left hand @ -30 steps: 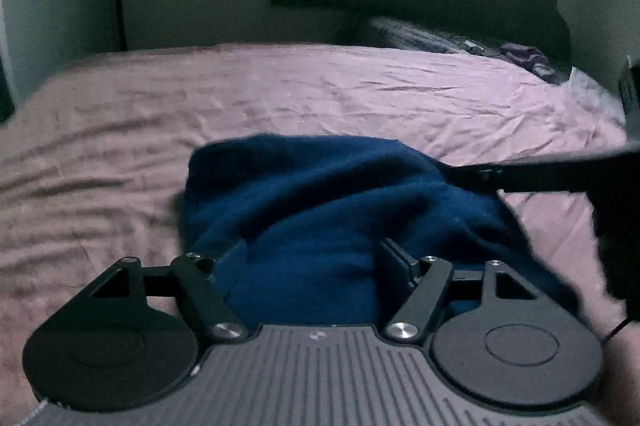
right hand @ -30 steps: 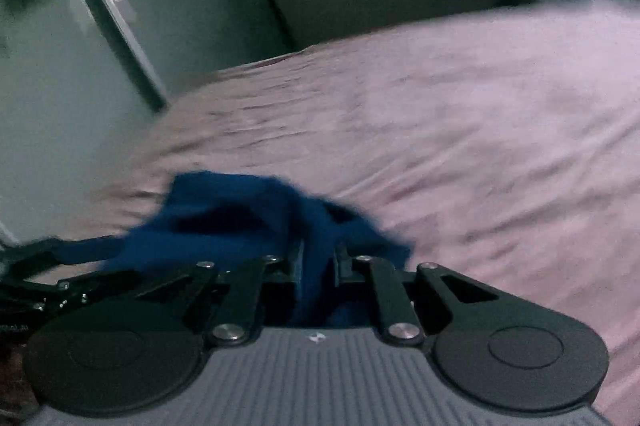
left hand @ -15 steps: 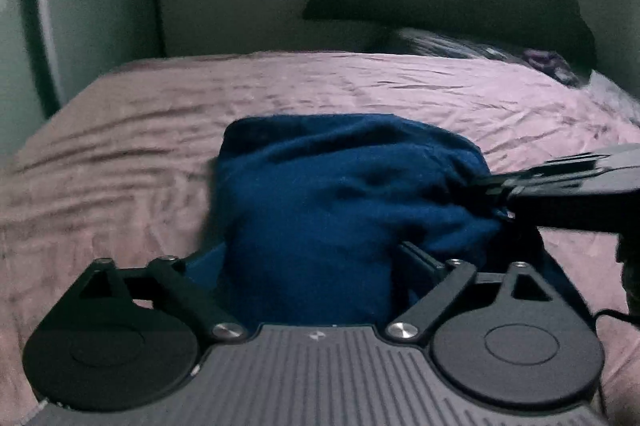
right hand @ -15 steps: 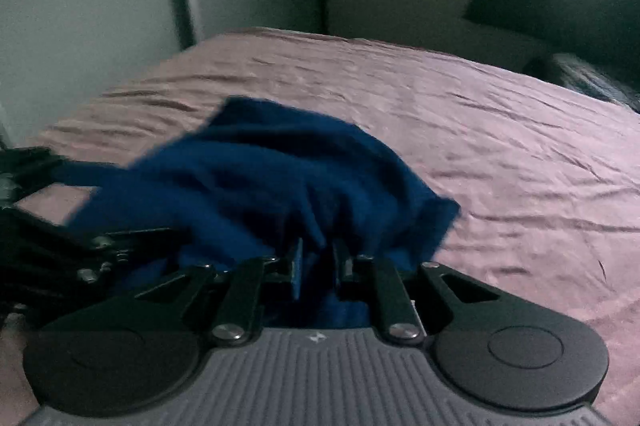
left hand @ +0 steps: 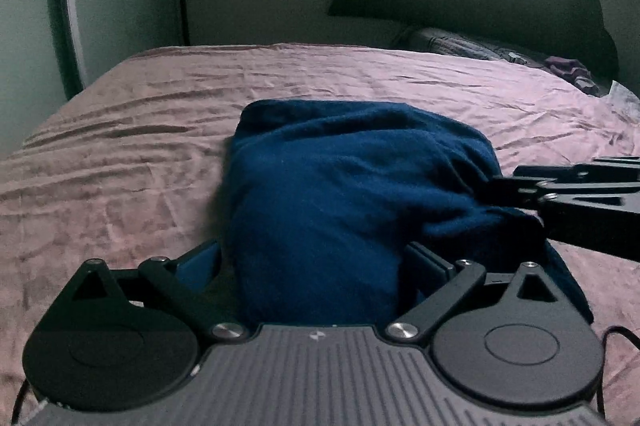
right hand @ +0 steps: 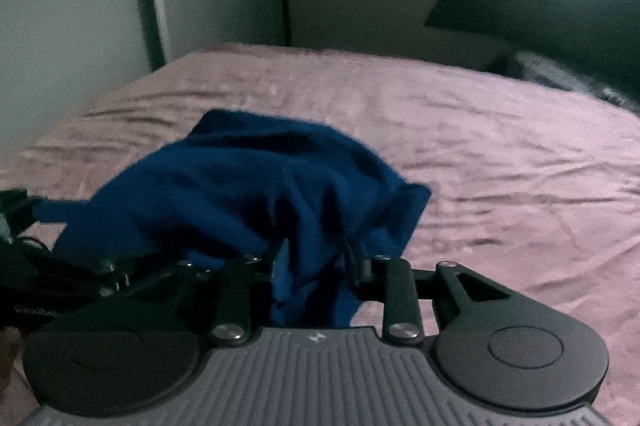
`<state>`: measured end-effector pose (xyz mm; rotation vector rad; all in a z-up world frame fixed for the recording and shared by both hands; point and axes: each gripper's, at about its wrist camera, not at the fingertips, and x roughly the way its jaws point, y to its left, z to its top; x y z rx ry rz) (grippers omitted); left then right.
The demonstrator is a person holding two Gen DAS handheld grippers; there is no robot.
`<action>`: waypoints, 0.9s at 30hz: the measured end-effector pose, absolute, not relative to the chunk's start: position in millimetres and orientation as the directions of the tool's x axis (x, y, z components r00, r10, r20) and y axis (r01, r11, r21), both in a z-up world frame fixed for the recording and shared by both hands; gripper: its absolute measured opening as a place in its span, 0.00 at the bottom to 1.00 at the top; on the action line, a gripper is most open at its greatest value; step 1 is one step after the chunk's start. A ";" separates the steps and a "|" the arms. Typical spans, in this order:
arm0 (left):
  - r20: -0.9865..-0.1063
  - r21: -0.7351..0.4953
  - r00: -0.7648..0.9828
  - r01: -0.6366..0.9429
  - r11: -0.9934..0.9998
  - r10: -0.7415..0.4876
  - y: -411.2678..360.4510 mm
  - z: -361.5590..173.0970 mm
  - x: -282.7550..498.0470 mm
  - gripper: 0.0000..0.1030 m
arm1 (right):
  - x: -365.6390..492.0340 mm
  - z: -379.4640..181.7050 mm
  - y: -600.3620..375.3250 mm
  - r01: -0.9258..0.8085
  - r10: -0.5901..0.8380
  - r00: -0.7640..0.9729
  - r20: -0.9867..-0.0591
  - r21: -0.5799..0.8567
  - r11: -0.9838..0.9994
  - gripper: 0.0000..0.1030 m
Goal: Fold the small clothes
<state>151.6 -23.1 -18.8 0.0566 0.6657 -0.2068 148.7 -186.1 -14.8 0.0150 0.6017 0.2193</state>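
Note:
A small dark blue garment [left hand: 340,193] lies bunched on the pink bed sheet [left hand: 120,161]. My left gripper [left hand: 316,258] is open, its fingers wide apart with the cloth lying between them. My right gripper [right hand: 316,258] has its fingers partly parted around a fold of the blue garment [right hand: 256,185], which still fills the gap. The right gripper also shows in the left wrist view [left hand: 560,193], at the cloth's right edge. The left gripper [right hand: 36,246] shows dimly at the left edge of the right wrist view.
The bed sheet [right hand: 480,153] is wrinkled and stretches far back and right. Dark pillows and bedding [left hand: 480,9] pile at the head. A dark vertical frame [left hand: 60,1] stands by the wall on the left.
The left fingers have spread wider around the cloth. The right fingers have parted a little on the fold. Both views have swung, and the garment has settled lower onto the sheet.

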 end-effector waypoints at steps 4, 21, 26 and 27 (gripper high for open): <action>-0.622 -0.023 0.765 0.198 0.980 -0.169 -23.0 -20.6 150.5 0.97 | 128.6 -7.5 -183.5 -0.222 0.247 0.814 -0.525 0.110 0.969 0.29; -0.643 -0.029 0.751 0.173 0.985 -0.151 -20.4 -20.4 135.3 0.99 | 112.0 -18.9 -169.3 -0.238 0.229 0.787 -0.573 0.061 0.969 0.29; -0.636 -0.013 0.759 0.170 0.985 -0.139 -19.1 -19.3 127.6 0.99 | 114.6 -28.3 -174.9 -0.190 0.191 0.788 -0.585 0.063 0.980 0.38; -0.633 -0.009 0.762 0.169 0.986 -0.136 -19.2 -19.2 126.2 0.99 | 111.7 -25.5 -175.4 -0.187 0.192 0.795 -0.576 0.068 0.980 0.38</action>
